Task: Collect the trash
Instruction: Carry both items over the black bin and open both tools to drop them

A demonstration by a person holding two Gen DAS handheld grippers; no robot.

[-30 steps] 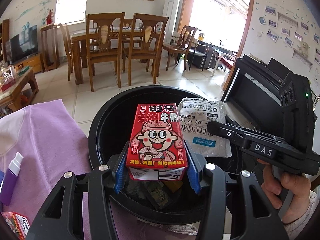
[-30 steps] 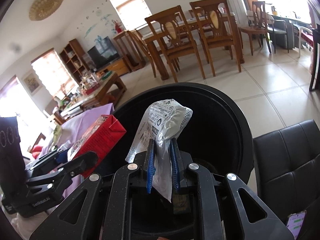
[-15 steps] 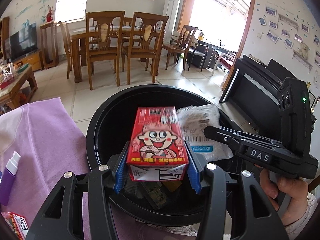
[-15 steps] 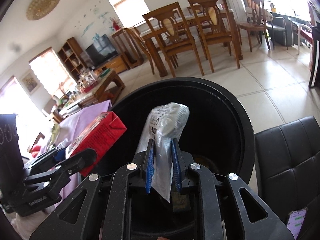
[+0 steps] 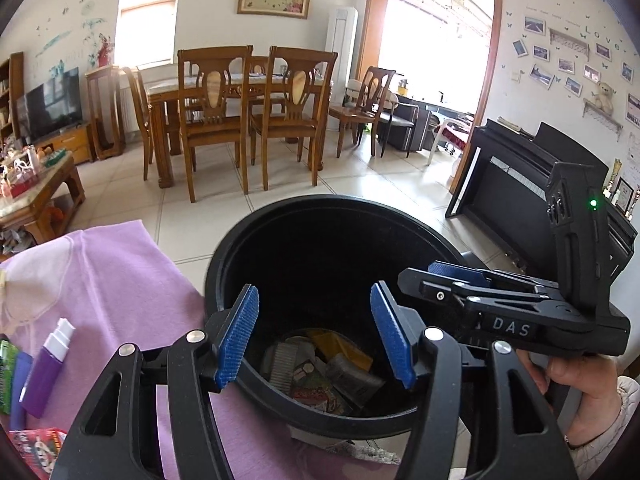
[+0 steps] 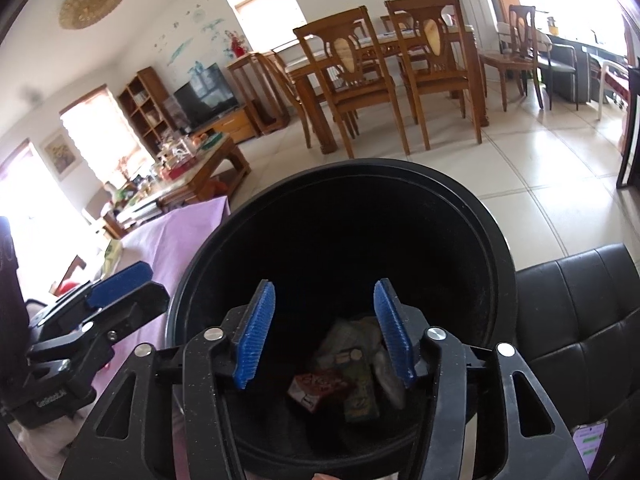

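Note:
A round black trash bin (image 5: 256, 220) (image 6: 496, 232) stands below both grippers. At its bottom lie several wrappers, among them the red milk carton (image 6: 316, 388) (image 5: 312, 394) and the silver plastic packet (image 6: 386, 376). My left gripper (image 5: 314, 336) hangs over the bin's near rim, its jaws opening with nothing between the blue pads. My right gripper (image 6: 324, 330) is over the bin too, jaws opening and empty. In the left wrist view the right gripper (image 5: 460, 276) shows at the right, held by a hand (image 5: 580, 380). The left gripper (image 6: 120, 280) shows at the left of the right wrist view.
A purple cloth (image 5: 112, 276) covers the table left of the bin, with a purple tube (image 5: 48, 364), a green packet (image 5: 6, 372) and a red packet (image 5: 36, 448) on it. A black leather seat (image 6: 580, 320) is right of the bin. A piano (image 5: 520, 200) stands beyond.
Both grippers opened. The red carton dropped out of the left gripper and the silver packet out of the right one; both now lie at the bottom of the bin.

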